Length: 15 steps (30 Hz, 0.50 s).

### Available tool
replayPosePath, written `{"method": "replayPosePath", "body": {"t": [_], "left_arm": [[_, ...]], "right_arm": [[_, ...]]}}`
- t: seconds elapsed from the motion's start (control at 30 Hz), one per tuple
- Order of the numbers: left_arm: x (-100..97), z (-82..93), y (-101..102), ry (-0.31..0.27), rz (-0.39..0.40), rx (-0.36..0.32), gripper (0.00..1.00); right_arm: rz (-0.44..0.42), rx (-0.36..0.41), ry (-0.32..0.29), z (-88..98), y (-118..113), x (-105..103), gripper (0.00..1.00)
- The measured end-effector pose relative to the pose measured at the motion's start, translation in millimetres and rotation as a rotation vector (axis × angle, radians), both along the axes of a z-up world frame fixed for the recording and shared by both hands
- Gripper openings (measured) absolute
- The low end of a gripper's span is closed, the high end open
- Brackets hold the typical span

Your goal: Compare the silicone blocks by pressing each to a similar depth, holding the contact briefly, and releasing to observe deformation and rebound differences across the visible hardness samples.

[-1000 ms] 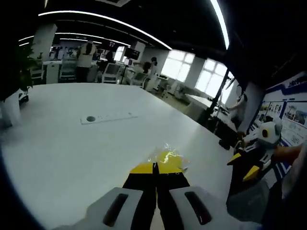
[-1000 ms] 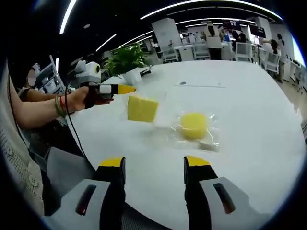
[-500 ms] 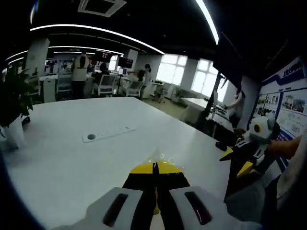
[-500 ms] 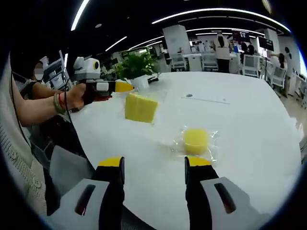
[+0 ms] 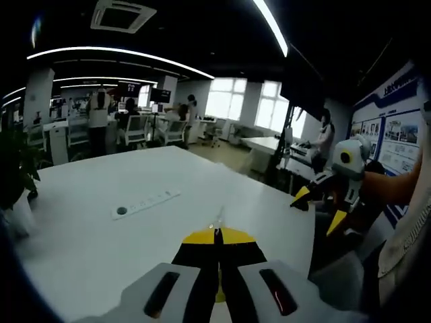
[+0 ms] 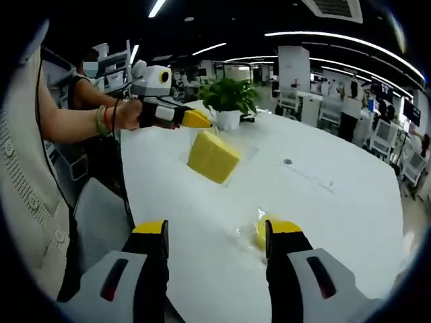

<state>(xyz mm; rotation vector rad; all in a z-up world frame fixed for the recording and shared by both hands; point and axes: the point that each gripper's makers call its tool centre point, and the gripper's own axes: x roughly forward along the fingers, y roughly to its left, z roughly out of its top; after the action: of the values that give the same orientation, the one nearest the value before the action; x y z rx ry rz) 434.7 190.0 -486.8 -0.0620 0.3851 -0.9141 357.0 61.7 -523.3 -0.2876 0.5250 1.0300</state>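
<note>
In the right gripper view, the left hand-held gripper (image 6: 192, 120) holds a yellow square silicone block in a clear plastic bag (image 6: 213, 156) up above the white tabletop (image 6: 323, 202), at about 11 o'clock. Its jaws are closed on the top edge of the bag. The yellow round silicone block in clear wrap (image 6: 264, 232) lies on the tabletop at 5 o'clock, partly hidden behind the jaw of the right hand-held gripper (image 6: 217, 229), whose jaws stand wide apart and empty.

I judge that no press is possible while the square block hangs. It is better to lay it flat near the round one, then press each block from above, slowly and to the same depth, and hold shortly before letting go.
</note>
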Motion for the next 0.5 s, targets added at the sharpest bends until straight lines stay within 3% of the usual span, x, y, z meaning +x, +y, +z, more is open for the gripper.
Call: {"method": "replayPosePath", "body": {"t": [0.23,0.5], "left_arm": [[-6.2,21.2,-8,-0.046,-0.066,0.023,0.0],[-14.3,29.1,-16,-0.071,-0.141,0.071,0.0]], "right_arm": [[0.135,-0.072,-0.049,20.6,16,19,0.56],[0.232,-0.103,-0.087,37.6,34,38,0.62]]}}
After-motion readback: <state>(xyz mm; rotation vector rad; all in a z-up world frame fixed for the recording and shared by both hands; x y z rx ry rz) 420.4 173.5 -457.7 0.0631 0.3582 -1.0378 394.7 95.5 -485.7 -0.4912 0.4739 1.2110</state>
